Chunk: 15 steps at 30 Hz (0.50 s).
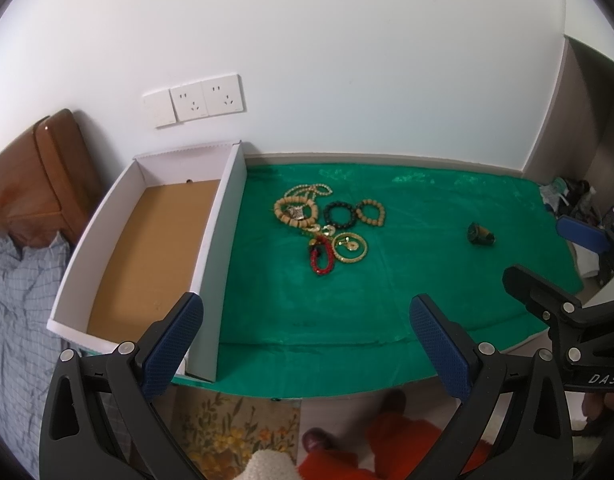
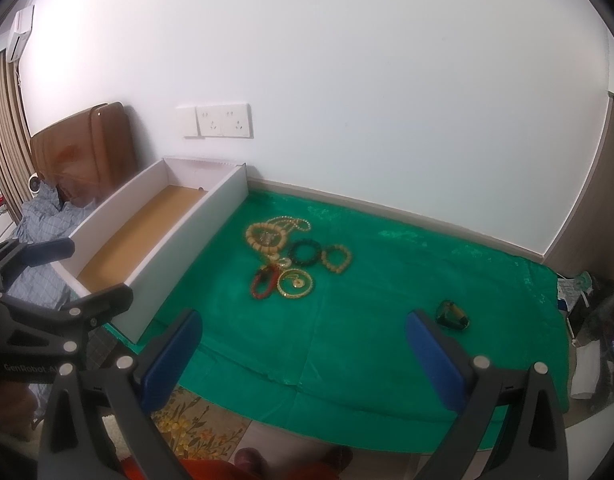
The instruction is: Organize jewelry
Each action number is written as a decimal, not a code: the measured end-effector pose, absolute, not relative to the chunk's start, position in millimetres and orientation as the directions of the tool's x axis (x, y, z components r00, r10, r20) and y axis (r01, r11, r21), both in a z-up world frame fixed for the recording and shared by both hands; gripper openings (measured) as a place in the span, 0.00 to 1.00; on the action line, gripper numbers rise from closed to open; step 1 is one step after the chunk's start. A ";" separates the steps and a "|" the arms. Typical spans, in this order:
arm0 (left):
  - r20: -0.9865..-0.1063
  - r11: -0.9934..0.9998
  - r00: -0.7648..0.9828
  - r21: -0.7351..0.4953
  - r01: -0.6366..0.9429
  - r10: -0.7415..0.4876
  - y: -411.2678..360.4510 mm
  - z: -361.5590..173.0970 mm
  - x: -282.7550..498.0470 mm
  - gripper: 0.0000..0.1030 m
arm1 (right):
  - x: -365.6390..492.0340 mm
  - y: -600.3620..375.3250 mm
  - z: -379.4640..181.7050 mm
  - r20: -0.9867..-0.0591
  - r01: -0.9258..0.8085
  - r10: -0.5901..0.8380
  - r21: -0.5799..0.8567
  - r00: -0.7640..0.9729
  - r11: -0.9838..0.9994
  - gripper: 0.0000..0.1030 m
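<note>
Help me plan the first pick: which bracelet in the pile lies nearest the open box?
The large tan beaded bracelet, with a small metallic piece lying inside its ring. The black bracelet, small tan bracelet and red bracelet all lie farther from the box.

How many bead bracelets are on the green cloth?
4: a big tan one nearest the white box, a black one, a small tan one beside it, and a red one in front. The tangled gold chains may hide more.

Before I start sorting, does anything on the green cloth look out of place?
Yes: a small dark green piece lies alone to the right, apart from the jewelry cluster. The white box holds no jewelry.
</note>
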<state>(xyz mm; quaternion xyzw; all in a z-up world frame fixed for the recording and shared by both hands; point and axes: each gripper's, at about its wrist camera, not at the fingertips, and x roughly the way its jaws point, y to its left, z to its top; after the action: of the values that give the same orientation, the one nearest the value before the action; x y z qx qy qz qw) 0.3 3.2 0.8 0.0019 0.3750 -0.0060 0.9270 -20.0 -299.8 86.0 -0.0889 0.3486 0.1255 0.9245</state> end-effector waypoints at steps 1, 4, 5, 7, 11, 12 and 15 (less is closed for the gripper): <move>-0.694 1.000 0.720 -0.003 0.012 -0.010 3.2 1.1 0.6 1.00 | -19.5 -299.6 86.1 -0.667 -0.295 0.171 -0.077 0.725 0.952 1.00; -0.711 1.000 0.703 0.002 0.012 -0.007 2.4 0.1 1.5 1.00 | -19.2 -299.7 86.3 -0.666 -0.294 0.171 -0.076 0.726 0.953 1.00; -0.711 1.000 0.703 0.001 0.012 -0.007 2.6 0.2 1.6 1.00 | -18.7 -300.5 86.6 -0.666 -0.294 0.171 -0.075 0.726 0.953 1.00; -0.710 1.000 0.704 0.001 0.011 -0.008 2.5 0.4 1.5 1.00 | -17.7 -300.3 86.2 -0.667 -0.293 0.170 -0.075 0.726 0.953 1.00; -0.718 1.000 0.696 -0.004 0.012 -0.011 2.3 0.1 1.7 1.00 | -17.2 -300.9 86.4 -0.666 -0.293 0.171 -0.075 0.726 0.953 1.00; -0.718 1.000 0.696 -0.004 0.012 -0.011 2.0 0.2 1.3 1.00 | -17.2 -301.0 86.3 -0.666 -0.293 0.171 -0.074 0.726 0.953 1.00; -0.717 1.000 0.697 0.000 0.011 -0.007 1.9 0.2 1.6 1.00 | -17.0 -301.3 86.7 -0.666 -0.293 0.172 -0.073 0.726 0.953 1.00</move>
<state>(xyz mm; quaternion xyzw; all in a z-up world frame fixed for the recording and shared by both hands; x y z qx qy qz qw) 1.6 1.9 0.2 0.0023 0.3891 -0.0050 0.9212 -17.0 -301.3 86.7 -0.0869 0.3485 0.1256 0.9248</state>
